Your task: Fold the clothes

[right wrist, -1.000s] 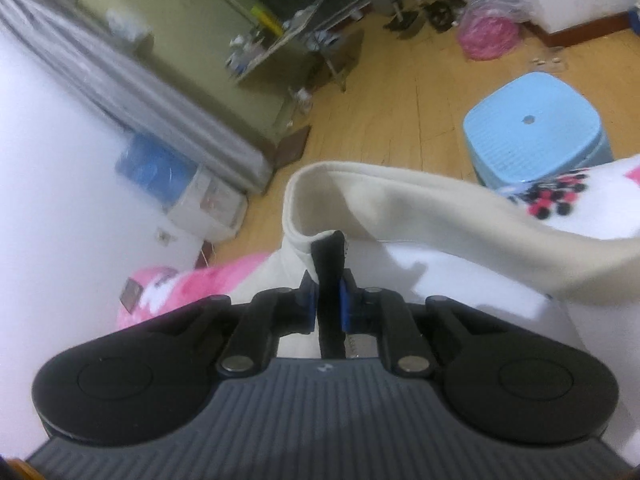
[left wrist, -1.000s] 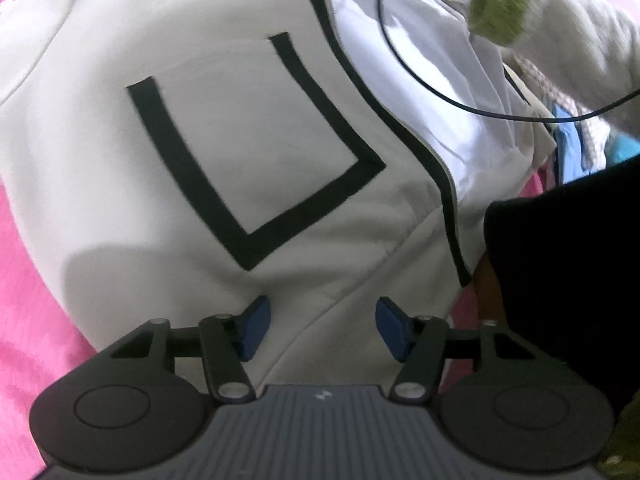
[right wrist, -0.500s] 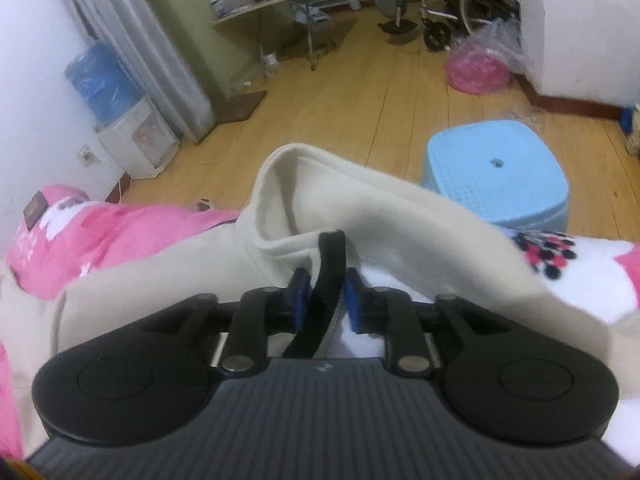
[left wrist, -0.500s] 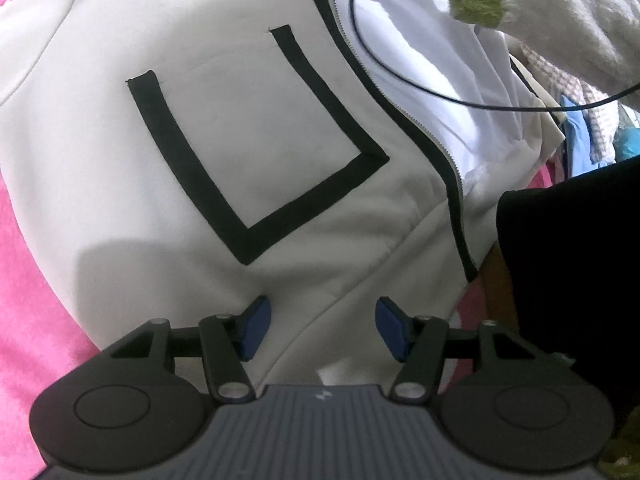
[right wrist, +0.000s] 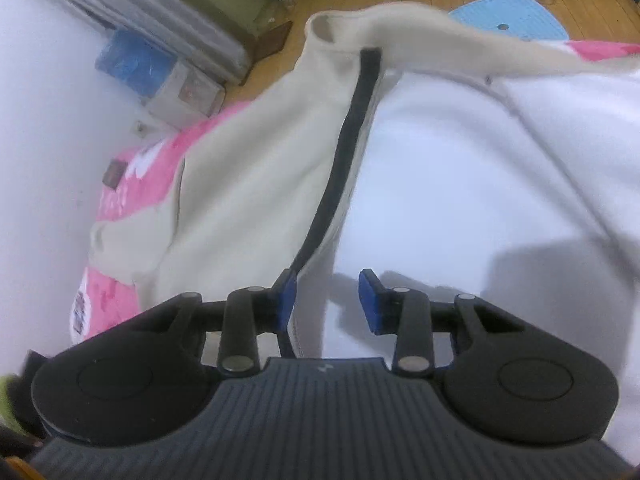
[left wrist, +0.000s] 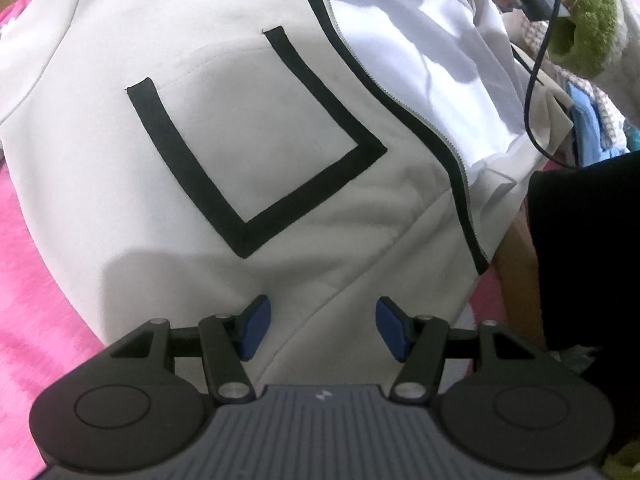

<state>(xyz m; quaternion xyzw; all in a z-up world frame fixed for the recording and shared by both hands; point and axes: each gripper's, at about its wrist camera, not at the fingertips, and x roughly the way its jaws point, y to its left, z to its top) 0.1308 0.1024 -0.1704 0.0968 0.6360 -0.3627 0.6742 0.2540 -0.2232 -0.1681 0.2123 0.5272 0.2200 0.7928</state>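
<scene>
A white zip-up jacket (left wrist: 280, 152) with a black-trimmed pocket (left wrist: 256, 136) lies spread on a pink blanket (left wrist: 28, 264). My left gripper (left wrist: 323, 326) hovers open just above the jacket's lower hem, and nothing is pinched between its blue pads. In the right wrist view the jacket's cream front panel (right wrist: 248, 184) lies folded over the white lining (right wrist: 460, 200). Its black zip edge (right wrist: 340, 168) runs down to the left finger. My right gripper (right wrist: 328, 300) stands open over that edge, and its pads do not press on it.
A hand in a green fuzzy cuff (left wrist: 588, 20) holds the other gripper's handle at top right, trailing a black cable (left wrist: 534, 92). Dark cloth (left wrist: 580, 260) lies on the right. Beyond the bed are a blue stool (right wrist: 512, 20), wooden floor and a blue water bottle (right wrist: 132, 64).
My right gripper opened and let go of the jacket's black zip edge, then drew back, so the front panel now lies flat. The left gripper has barely moved.
</scene>
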